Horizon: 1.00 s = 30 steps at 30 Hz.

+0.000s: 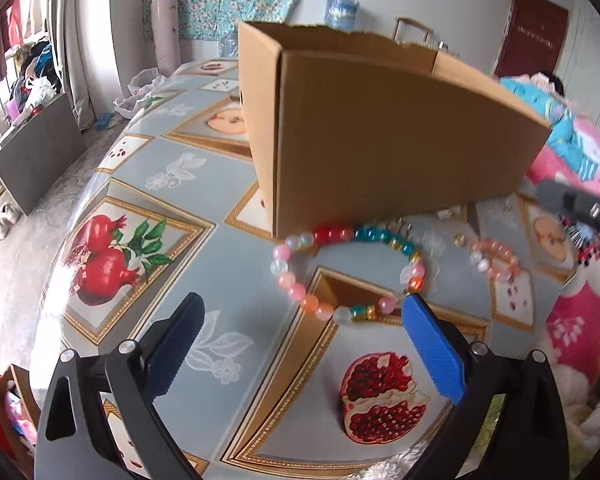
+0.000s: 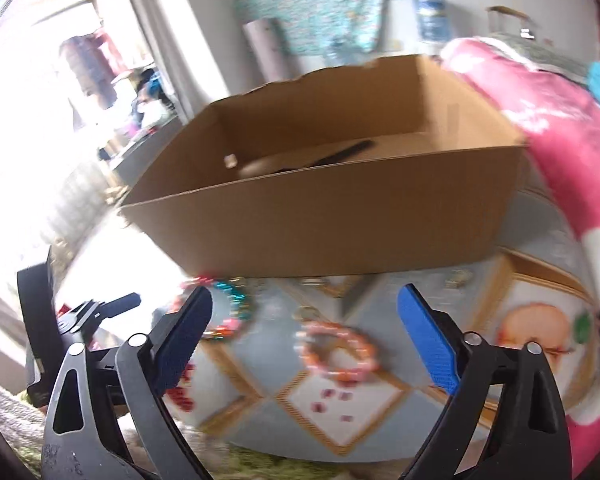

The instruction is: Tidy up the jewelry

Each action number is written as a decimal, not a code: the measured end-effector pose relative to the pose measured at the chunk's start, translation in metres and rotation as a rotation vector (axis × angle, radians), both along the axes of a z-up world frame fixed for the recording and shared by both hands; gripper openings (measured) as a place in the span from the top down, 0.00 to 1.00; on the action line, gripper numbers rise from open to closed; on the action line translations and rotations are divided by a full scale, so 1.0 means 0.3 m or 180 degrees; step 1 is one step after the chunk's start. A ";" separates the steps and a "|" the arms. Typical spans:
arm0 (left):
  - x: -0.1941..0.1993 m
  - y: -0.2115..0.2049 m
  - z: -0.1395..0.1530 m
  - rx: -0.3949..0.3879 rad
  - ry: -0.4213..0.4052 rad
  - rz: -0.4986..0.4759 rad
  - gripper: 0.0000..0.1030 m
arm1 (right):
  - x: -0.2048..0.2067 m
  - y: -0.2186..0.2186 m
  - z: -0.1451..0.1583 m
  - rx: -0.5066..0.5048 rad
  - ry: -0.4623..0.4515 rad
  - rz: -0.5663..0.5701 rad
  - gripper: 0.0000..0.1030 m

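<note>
A large multicoloured bead bracelet (image 1: 346, 276) lies on the patterned tablecloth in front of an open cardboard box (image 1: 380, 136). My left gripper (image 1: 300, 312) is open and empty just before it, its right finger touching or nearly touching the beads. A smaller pink-orange bead bracelet (image 1: 496, 260) lies to the right. In the blurred right wrist view, my right gripper (image 2: 304, 312) is open and empty above the pink bracelet (image 2: 338, 352); the multicoloured bracelet (image 2: 224, 312) lies at left and the box (image 2: 324, 200) stands behind. Small trinkets (image 1: 448, 236) lie by the box.
The tablecloth (image 1: 236, 248) has pomegranate pictures. A pink blanket (image 2: 560, 140) lies at the right. The left gripper's body (image 2: 88, 316) shows at the left of the right wrist view. The table edge drops to the floor (image 1: 32, 208) at left.
</note>
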State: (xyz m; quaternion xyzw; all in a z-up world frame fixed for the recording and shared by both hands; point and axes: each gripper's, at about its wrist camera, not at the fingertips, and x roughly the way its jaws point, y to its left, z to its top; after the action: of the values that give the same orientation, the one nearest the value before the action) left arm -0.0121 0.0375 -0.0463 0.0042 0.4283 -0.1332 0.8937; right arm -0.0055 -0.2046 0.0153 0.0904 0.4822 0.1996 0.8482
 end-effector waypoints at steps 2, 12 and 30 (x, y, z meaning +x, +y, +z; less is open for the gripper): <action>0.002 0.012 0.014 -0.0073 -0.0066 0.0012 0.14 | 0.013 0.054 -0.015 0.0015 0.0087 0.0175 0.26; 0.070 0.042 0.013 -0.0042 -0.0024 -0.0124 0.50 | 0.058 0.227 -0.114 0.0011 0.0482 0.0491 0.60; 0.122 -0.027 -0.031 0.0412 0.0015 -0.0423 0.79 | 0.083 0.282 -0.153 -0.0346 0.0605 0.0486 0.88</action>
State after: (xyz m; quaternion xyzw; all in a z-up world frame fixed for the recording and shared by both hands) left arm 0.0244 0.0294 -0.0555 0.0900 0.4369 -0.1643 0.8798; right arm 0.0195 -0.1201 -0.0307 0.0258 0.5759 0.2278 0.7847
